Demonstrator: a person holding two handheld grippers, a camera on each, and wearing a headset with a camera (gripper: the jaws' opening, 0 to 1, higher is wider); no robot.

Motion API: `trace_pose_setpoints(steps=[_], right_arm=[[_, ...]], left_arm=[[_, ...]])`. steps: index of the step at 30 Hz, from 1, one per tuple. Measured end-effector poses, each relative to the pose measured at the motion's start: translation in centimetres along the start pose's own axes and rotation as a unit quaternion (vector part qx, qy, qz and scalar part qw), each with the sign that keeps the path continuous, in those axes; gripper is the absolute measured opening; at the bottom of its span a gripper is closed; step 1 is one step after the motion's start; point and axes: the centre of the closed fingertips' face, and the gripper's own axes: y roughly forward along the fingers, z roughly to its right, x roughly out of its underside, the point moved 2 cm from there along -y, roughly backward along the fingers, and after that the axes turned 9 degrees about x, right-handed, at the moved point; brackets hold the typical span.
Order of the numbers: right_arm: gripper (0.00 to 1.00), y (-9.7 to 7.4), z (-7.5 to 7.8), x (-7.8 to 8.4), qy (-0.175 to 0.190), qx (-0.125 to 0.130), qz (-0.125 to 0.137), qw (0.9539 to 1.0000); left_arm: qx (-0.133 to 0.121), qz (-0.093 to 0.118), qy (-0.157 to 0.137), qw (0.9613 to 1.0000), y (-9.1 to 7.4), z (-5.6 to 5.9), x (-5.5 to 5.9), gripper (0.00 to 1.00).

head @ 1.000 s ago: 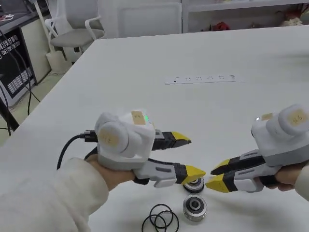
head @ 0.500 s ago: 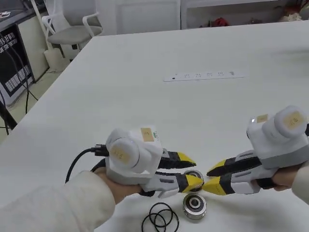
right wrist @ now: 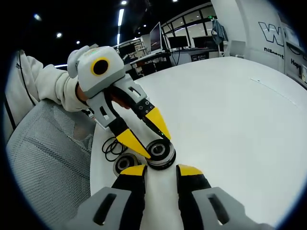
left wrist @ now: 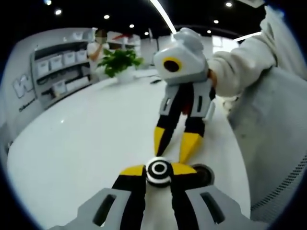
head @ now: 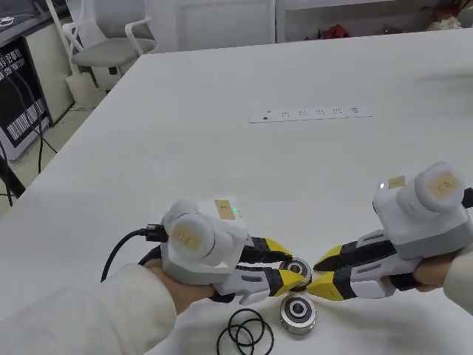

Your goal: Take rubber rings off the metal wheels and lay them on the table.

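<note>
Table — white, broad — with power strip, office chair beyond.

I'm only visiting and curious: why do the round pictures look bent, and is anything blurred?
Both gripper views: fisheye lenses bow the table edge; ceiling lights glare bright. Left gripper view: the gripped metal wheel is sharp, the far shelves soft. Head view: straight lines, even light, faint shadows.
</note>
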Motion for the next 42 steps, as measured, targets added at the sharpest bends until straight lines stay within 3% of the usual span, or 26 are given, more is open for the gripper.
trace_pose_setpoints(steps=[9,10,11,19,28,29,32,36,42], right_arm=[[0.22,0.4,0.0,0.0,0.002,0.001,0.006,1.0000],[0.22,0.4,0.0,0.0,0.002,0.001,0.006,1.0000],[0.21,0.5,0.1,0.0,0.000,0.002,0.006,1.0000],[0.15,0.5,0.0,0.3,-0.034,0.008,0.003,0.9994],[0.06,0.4,0.3,0.5,-0.048,0.011,-0.004,0.9988],[0.01,0.4,0.7,0.4,-0.055,0.025,-0.001,0.9982],[0.00,0.4,0.6,0.4,-0.047,0.019,-0.005,0.9987],[0.00,0.5,0.9,0.3,0.007,0.019,-0.012,0.9997],[0.00,0.3,1.1,0.2,0.037,0.018,-0.012,0.9991]], left_arm=[[0.005,0.000,0.019,0.9998,-0.1,0.5,-0.2,0.16],[0.012,-0.008,0.016,0.9998,-0.1,0.8,0.1,0.14],[0.009,0.000,0.018,0.9998,-0.1,0.6,-0.1,0.14],[0.008,0.003,0.009,0.9999,0.0,0.5,-0.1,0.14],[0.006,0.005,0.004,1.0000,0.0,0.5,0.0,0.14],[0.006,0.005,0.004,1.0000,0.0,0.5,0.0,0.14],[0.006,0.007,0.004,1.0000,0.0,0.5,0.0,0.14],[0.007,0.011,0.006,0.9999,0.0,0.5,0.0,0.14],[0.007,0.011,0.010,0.9999,0.1,0.4,0.0,0.14]])
